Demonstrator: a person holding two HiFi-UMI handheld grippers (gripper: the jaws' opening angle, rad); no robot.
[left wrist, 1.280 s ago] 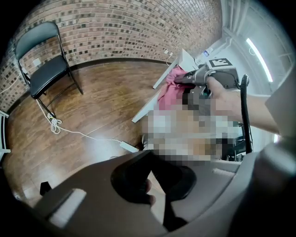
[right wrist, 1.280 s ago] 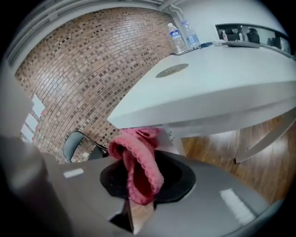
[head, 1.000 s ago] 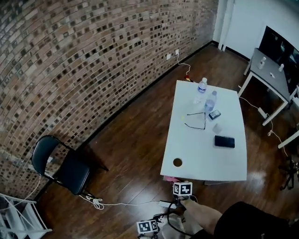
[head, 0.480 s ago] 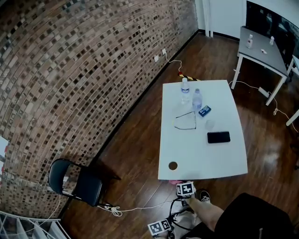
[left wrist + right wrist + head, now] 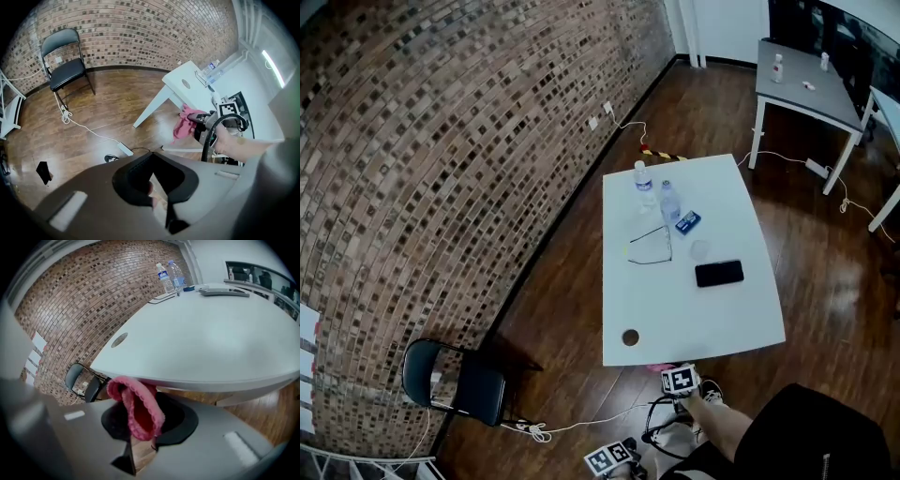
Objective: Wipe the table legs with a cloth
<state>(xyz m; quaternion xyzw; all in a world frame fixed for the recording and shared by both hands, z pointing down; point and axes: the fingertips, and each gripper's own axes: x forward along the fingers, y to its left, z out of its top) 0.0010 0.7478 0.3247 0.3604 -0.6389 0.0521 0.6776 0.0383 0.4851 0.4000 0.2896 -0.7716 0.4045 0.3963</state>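
The right hand-held gripper is clamped on the pink cloth, which bunches just above its jaws under the table edge; the left hand-held gripper is closed and empty, and the table leg beyond looks untouched, so wiping seems not yet begun.

Cloth is seen as pink knitted fabric, rough and nubbly. Counter top is finished smooth matt white; floor is glossy dark wood, wall rough brick. Chair is padded matt black on thin metal tubing; bottles are clear plastic.
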